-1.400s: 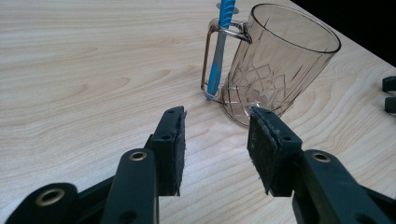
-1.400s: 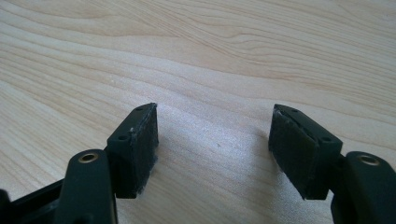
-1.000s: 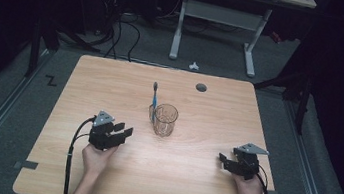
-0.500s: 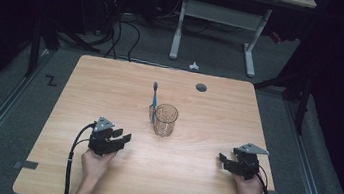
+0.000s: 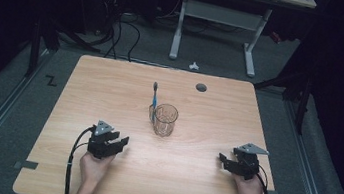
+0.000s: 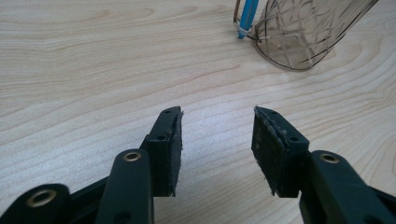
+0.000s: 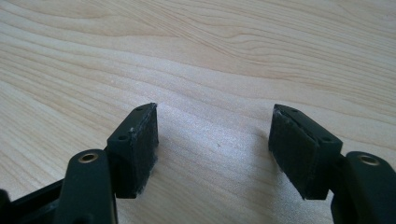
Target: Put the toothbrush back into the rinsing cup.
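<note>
High view: a glass cup [image 5: 165, 120] is stood mid-bench [image 5: 111, 84], a toothbrush [image 5: 154, 99] propped against its far-left side. Left gripper [image 5: 114, 145] and right gripper [image 5: 226, 162] are held nearer than the cup, jaws spread and empty, presumably ready for approach.

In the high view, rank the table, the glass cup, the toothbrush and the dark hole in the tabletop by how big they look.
1. Table, by far.
2. Glass cup and toothbrush: the cup wider, the toothbrush longer and thin, so no ranking between them.
3. Dark hole, smallest.

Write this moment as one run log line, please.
left claw: open, empty | right claw: open, empty | toothbrush: beside glass
</note>
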A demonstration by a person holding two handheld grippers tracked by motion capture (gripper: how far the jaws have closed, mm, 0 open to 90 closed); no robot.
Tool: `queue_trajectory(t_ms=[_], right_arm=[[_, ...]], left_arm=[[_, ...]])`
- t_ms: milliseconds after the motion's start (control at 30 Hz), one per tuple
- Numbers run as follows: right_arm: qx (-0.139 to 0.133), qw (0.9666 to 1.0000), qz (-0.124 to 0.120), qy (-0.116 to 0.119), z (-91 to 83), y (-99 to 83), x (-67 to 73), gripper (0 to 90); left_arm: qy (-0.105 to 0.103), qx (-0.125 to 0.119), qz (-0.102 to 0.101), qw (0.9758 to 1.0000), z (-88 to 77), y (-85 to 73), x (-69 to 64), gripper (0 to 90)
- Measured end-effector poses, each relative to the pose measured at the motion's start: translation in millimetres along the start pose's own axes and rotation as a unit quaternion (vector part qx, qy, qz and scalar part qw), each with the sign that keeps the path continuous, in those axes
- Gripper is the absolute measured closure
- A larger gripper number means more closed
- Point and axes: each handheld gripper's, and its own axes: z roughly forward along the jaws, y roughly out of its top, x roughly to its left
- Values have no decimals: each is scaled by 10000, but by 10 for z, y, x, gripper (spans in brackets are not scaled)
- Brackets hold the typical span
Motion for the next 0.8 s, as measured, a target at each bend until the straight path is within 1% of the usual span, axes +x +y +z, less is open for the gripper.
queue_trajectory(t_ms=[67, 133, 233, 333, 367, 600, 700, 800], right_arm=[[0, 10000, 1, -1, 0, 0, 0, 336], [0, 10000, 1, -1, 0, 0, 0, 336], [0, 10000, 1, -2, 0, 0, 0, 336], [1, 10000, 0, -1, 0, 0, 0, 335], [1, 10000, 0, -1, 0, 0, 0, 336], [4, 10000, 10, -2, -1, -1, 1, 336], [1, 10000, -3, 1, 0, -1, 0, 335], [4, 10000, 9, -2, -1, -1, 1, 335]], left_arm=[[60, 43, 2, 10000, 18, -12, -8, 506], [161, 102, 81, 9998, 31, -22, -13, 491], [267, 89, 112, 9995, 45, -41, -21, 475], [366, 173, 145, 9991, 62, -57, -22, 461], [394, 160, 161, 9990, 65, -58, -27, 454], [604, 253, 334, 9973, 79, -58, -67, 425], [654, 274, 379, 9968, 86, -57, -81, 399], [699, 307, 483, 9959, 98, -59, -107, 373]])
